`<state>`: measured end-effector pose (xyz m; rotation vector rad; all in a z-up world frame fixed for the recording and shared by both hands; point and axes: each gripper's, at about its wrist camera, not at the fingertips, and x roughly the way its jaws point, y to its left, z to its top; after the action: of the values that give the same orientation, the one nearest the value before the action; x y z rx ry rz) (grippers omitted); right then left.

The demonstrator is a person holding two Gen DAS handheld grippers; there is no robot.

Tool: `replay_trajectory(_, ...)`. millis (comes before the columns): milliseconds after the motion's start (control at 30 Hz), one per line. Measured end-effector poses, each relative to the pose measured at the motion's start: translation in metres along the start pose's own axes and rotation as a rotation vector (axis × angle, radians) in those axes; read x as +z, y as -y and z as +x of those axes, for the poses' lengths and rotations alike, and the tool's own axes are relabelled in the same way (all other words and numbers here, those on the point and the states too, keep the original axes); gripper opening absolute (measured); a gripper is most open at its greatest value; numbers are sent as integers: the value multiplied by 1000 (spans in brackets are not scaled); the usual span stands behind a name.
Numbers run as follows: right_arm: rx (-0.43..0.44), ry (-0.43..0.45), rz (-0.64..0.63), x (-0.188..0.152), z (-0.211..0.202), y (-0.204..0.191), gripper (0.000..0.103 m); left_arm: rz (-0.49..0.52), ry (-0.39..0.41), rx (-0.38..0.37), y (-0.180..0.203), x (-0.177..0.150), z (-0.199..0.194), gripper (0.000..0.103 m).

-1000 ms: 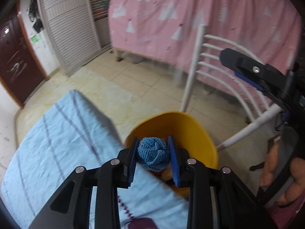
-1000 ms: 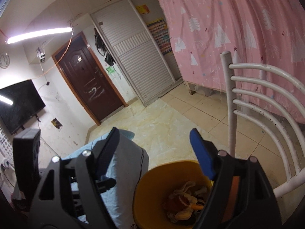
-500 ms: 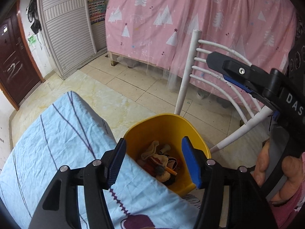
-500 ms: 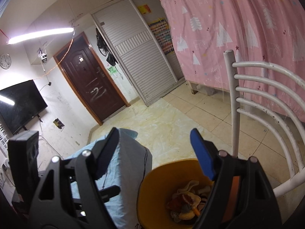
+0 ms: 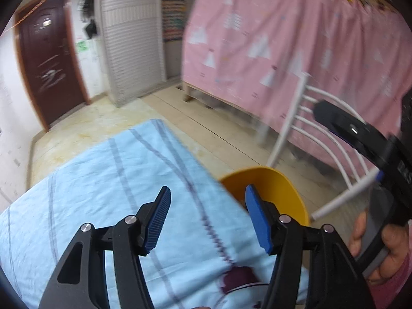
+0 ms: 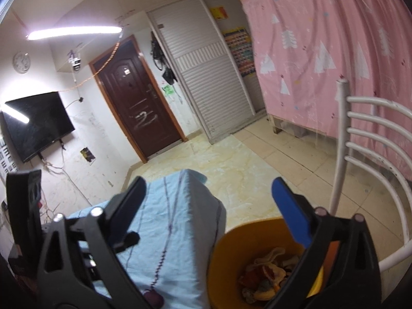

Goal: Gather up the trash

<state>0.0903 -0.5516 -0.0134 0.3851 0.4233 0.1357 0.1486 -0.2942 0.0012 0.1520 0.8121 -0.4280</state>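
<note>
Trash [image 6: 265, 275] in yellow bin [image 6: 224, 260]; no legible writing.

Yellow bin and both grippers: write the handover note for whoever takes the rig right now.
Left gripper: open and empty, jaws have just been opening; it hangs over the light blue cloth beside the bin.
Right gripper: open wide, nothing between the jaws, which have just been opening further; a hand grips its handle.
Yellow bin: on the floor between the cloth-covered surface and the white chair, already holding a pile of mixed trash.
Done: the blue knitted ball that the left gripper held a second ago has gone from its jaws.
Left: no more trash shows on the cloth in these views; check the rest of the surface.
</note>
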Motion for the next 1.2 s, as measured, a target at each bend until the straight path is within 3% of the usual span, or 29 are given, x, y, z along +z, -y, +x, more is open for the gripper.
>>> replay_trajectory(133, 25, 10, -55, -5, 6, -25, 97, -76, 45, 87, -34, -7, -15, 59)
replay_trajectory(333, 55, 1, -139, -14, 18, -65, 97, -153, 77, 158, -74, -18, -33, 63)
replay_trajectory(700, 138, -59, -234, -38, 38, -128, 97, -212, 142, 304, -123, -40, -68, 63)
replay_trajectory(1200, 197, -104, -330, -56, 49, -192, 97, -309, 186, 371, -181, -71, -107, 63)
